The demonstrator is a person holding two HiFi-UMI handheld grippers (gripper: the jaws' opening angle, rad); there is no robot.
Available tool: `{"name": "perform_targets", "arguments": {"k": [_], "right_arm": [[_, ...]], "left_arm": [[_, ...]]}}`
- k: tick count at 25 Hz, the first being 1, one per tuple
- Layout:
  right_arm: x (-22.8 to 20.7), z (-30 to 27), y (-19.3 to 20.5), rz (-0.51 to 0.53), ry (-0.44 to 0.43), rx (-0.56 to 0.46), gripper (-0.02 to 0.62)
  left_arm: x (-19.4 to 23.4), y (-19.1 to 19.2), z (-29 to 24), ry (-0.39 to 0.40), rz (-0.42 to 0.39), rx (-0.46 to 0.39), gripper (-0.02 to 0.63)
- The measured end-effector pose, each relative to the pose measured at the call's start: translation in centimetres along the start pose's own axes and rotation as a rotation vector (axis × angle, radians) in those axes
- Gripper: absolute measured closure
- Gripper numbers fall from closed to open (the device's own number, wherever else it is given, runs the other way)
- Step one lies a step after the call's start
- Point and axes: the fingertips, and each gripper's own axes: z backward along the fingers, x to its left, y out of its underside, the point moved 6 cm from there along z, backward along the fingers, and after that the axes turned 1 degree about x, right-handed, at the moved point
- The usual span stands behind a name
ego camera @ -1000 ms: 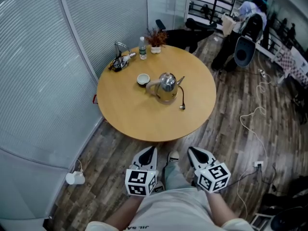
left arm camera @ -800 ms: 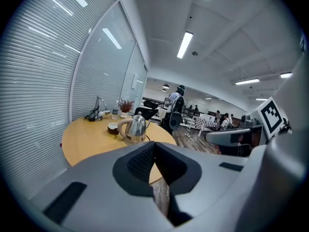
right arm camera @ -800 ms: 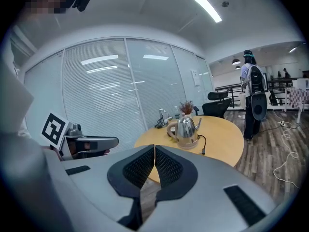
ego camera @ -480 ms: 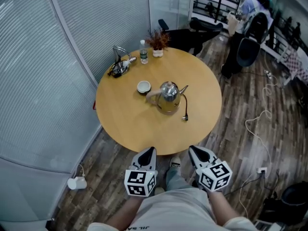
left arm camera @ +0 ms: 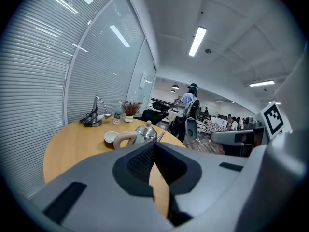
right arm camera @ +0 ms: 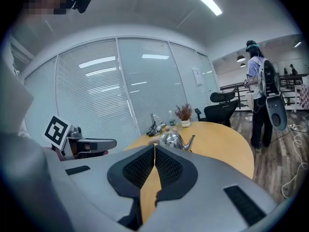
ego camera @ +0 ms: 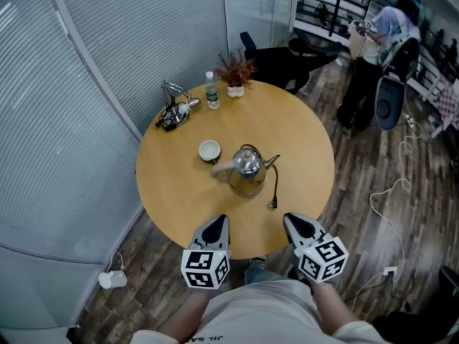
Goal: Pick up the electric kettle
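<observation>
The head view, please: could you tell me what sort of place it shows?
Probably an office meeting room: a round wooden table, glass walls with blinds, and a black office chair beyond the table.

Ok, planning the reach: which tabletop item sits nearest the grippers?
The electric kettle, shiny with a pale handle; the white cup, bottle and plant stand farther back.

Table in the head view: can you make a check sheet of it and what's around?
Surface: round wooden table, mostly bare.
Job's things: electric kettle near the middle, untouched.
Clutter: white cup beside the kettle; bottle, potted plant and metal stand at the far edge.
Grippers: left gripper and right gripper at the near edge, jaws shut, empty.
Cables: dark cord beside the kettle; white cable on the floor.
Surroundings: blinds, office chair, a person standing.
</observation>
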Motion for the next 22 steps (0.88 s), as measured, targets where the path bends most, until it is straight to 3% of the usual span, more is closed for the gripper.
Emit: {"name": "perform_targets", "arguments": {"k": [10,22], "right_arm": [[-5.2,-3.9,-2.6,0.007,-0.052,0.005,0.563],[-4.4,-6.0,-3.0,-0.011,-0.018,0.025,0.563]], "left_arm": [[-0.8,-2.2,-5.8,-0.02,0.004,-0.018,0.603],[1.7,-3.3,-6.6,0.006,-0.011,0.007,0.603]]}}
